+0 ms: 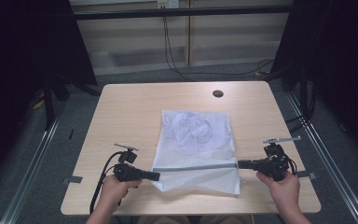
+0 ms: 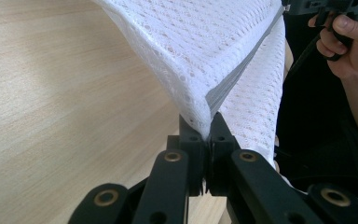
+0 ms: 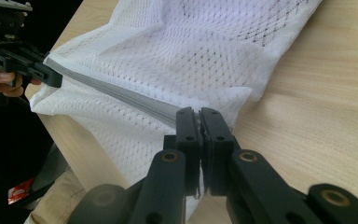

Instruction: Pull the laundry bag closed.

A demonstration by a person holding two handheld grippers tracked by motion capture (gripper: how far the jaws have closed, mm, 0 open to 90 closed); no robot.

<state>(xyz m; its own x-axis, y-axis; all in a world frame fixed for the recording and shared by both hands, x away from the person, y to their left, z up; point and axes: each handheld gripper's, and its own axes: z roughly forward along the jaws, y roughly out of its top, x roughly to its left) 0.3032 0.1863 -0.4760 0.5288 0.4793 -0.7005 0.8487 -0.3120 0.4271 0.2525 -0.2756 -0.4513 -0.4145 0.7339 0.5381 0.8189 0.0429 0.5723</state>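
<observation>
A white mesh laundry bag (image 1: 196,144) lies on the wooden table (image 1: 130,112), with something bunched inside its far half. A grey zipper band (image 1: 196,167) runs across its near part, stretched taut between the two grippers. My left gripper (image 1: 157,176) is shut on the band's left end; in the left gripper view the mesh bag (image 2: 205,51) rises from the closed jaws of the left gripper (image 2: 209,127). My right gripper (image 1: 239,164) is shut on the right end, and in the right gripper view the grey band (image 3: 121,95) runs from the right gripper (image 3: 200,116) to the left gripper (image 3: 51,77).
A small dark round hole (image 1: 217,93) sits near the table's far edge. Cables hang down the wall (image 1: 170,46) behind the table. Dark curtains and metal frame rails (image 1: 335,168) flank both sides. The table's near edge lies just under the bag's front hem.
</observation>
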